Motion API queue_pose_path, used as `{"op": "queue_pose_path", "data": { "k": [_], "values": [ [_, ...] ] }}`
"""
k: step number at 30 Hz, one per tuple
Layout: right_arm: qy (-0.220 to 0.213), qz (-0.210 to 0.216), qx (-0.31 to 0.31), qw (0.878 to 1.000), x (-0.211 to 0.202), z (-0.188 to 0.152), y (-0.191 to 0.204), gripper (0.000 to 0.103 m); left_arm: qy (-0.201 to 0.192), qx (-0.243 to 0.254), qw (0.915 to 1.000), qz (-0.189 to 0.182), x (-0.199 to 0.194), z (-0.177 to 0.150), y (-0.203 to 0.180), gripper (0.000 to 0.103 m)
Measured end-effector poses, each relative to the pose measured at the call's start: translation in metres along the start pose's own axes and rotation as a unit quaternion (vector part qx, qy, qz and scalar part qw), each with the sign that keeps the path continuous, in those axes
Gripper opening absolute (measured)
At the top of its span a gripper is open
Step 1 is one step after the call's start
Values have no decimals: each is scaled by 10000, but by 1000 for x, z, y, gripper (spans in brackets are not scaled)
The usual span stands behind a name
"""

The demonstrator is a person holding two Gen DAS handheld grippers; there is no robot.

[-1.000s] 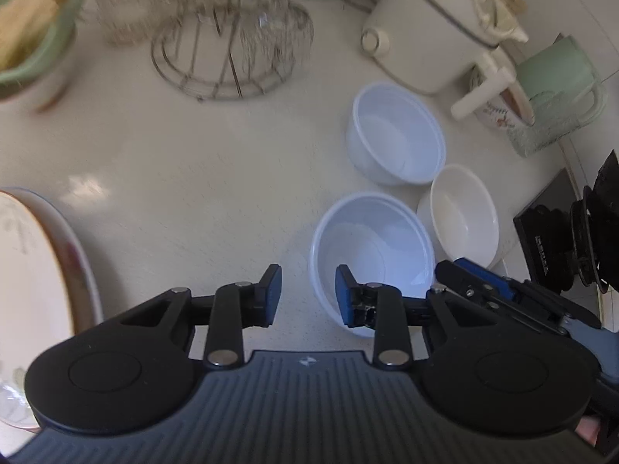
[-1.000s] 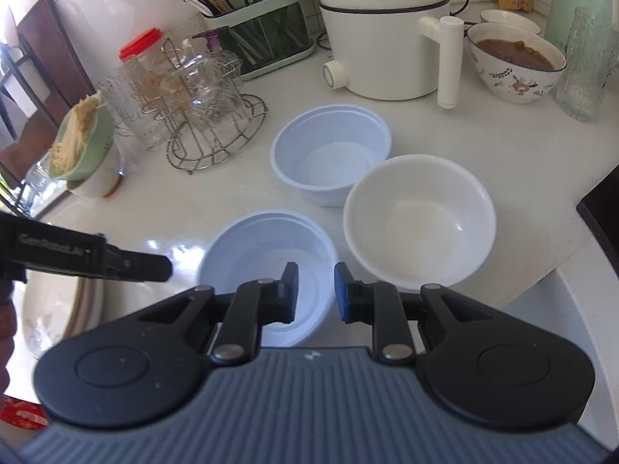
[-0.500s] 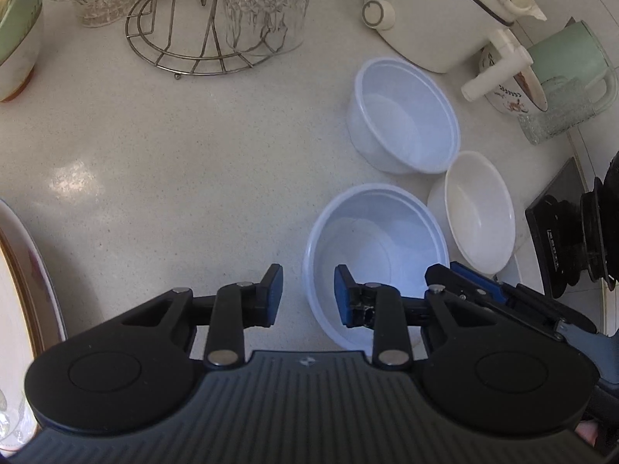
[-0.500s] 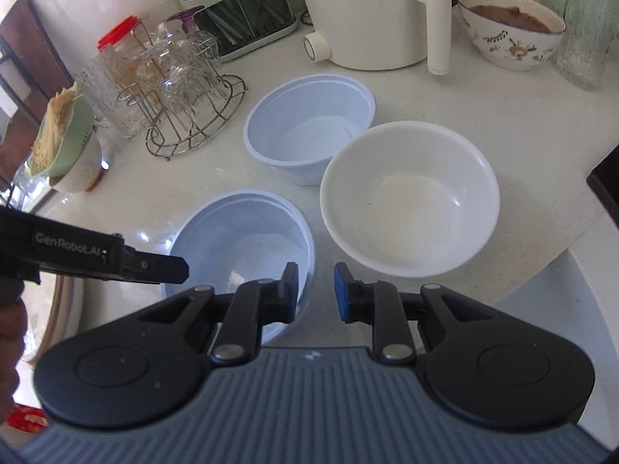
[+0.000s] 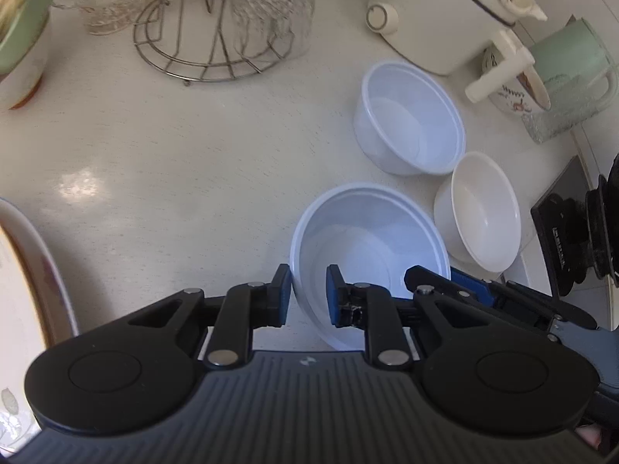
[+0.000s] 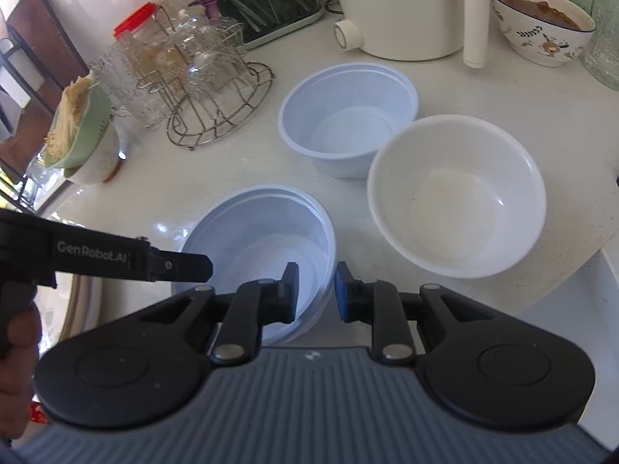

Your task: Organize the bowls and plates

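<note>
Closing grip: the left gripper (image 5: 307, 295) is narrowing its jaws astride the near-left rim of the nearest translucent bowl (image 5: 371, 247); whether the pads press yet cannot be told.
Right gripper: the right gripper (image 6: 316, 294) has its jaws narrow astride the same bowl's right rim, seemingly pinching it.
Landmark: the nearest translucent bowl stands on the counter (image 5: 193, 147).
Other bowls: a second translucent bowl (image 6: 348, 116) sits just behind it, and a white bowl (image 6: 456, 193) just to its right, touching the second bowl.
Plates: a patterned plate (image 5: 19, 270) lies well to the left of the landmark bowl.
Progress: early, judging by the layout; all three bowls stand singly, none nested.
Left to do: stacking bowls and gathering plates.
Hidden: the plate is cut off by the frame edge, and the bowl's near rim is covered by the gripper bodies.
</note>
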State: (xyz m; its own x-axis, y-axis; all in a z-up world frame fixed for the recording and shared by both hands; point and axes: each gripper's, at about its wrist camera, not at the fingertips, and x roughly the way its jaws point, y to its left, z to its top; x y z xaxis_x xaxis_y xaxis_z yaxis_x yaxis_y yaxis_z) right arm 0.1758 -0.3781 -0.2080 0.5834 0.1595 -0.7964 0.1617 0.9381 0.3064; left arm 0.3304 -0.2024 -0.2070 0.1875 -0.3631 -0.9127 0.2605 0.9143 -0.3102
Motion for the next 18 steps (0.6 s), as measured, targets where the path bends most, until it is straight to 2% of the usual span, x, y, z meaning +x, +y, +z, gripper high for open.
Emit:
{"op": "queue_pose_path", "data": {
  "k": [5, 12, 18],
  "values": [
    [-17, 131, -190, 9997, 2, 4, 16, 23, -126, -124, 9998, 64, -18, -5, 16, 23],
    [88, 540, -202, 9983, 5, 13, 44, 23, -449, -637, 9968, 171, -49, -17, 51, 23],
    [162, 747, -543, 9956, 12, 18, 70, 23, -586, -951, 9933, 295, -60, -27, 74, 23]
  ]
}}
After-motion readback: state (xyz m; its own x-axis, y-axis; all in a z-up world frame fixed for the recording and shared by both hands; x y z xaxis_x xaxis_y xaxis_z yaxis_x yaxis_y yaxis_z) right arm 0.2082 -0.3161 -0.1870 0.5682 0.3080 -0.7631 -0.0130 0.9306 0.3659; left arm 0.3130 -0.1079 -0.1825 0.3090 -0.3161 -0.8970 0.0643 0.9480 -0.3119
